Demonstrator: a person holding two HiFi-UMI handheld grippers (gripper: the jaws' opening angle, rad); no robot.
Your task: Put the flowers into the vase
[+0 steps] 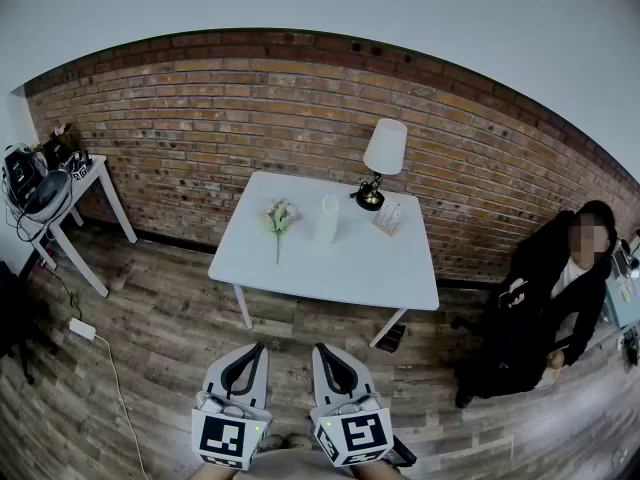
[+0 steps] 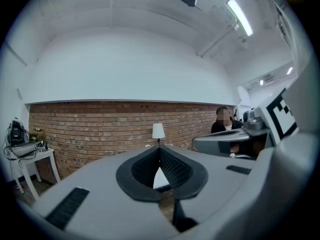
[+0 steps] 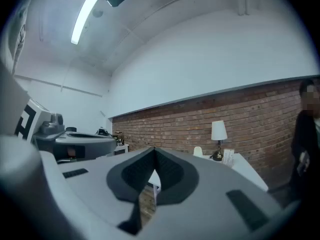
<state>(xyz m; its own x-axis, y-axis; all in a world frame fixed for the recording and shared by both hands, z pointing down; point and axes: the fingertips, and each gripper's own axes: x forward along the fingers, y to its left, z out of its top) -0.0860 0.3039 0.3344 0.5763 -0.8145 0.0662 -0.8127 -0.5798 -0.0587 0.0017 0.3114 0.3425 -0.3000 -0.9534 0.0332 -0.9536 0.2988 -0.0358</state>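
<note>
A small bunch of pale flowers [image 1: 279,218] lies on the white table [image 1: 300,268], left of a white cylindrical vase [image 1: 327,218]. In the right gripper view the vase [image 3: 198,151] shows small above the jaws. My two grippers are held side by side well short of the table, over the wooden floor. The left gripper [image 1: 262,348] is shut with nothing in it, its jaws meeting at the tip [image 2: 160,149]. Beside it the right gripper [image 1: 318,349] is also shut and empty [image 3: 153,150].
A lamp [image 1: 383,158] and a card holder [image 1: 389,217] stand on the table's far right. A person [image 1: 545,298] sits at the right by the brick wall. A side table [image 1: 85,183] with gear stands far left; a power strip [image 1: 82,328] lies on the floor.
</note>
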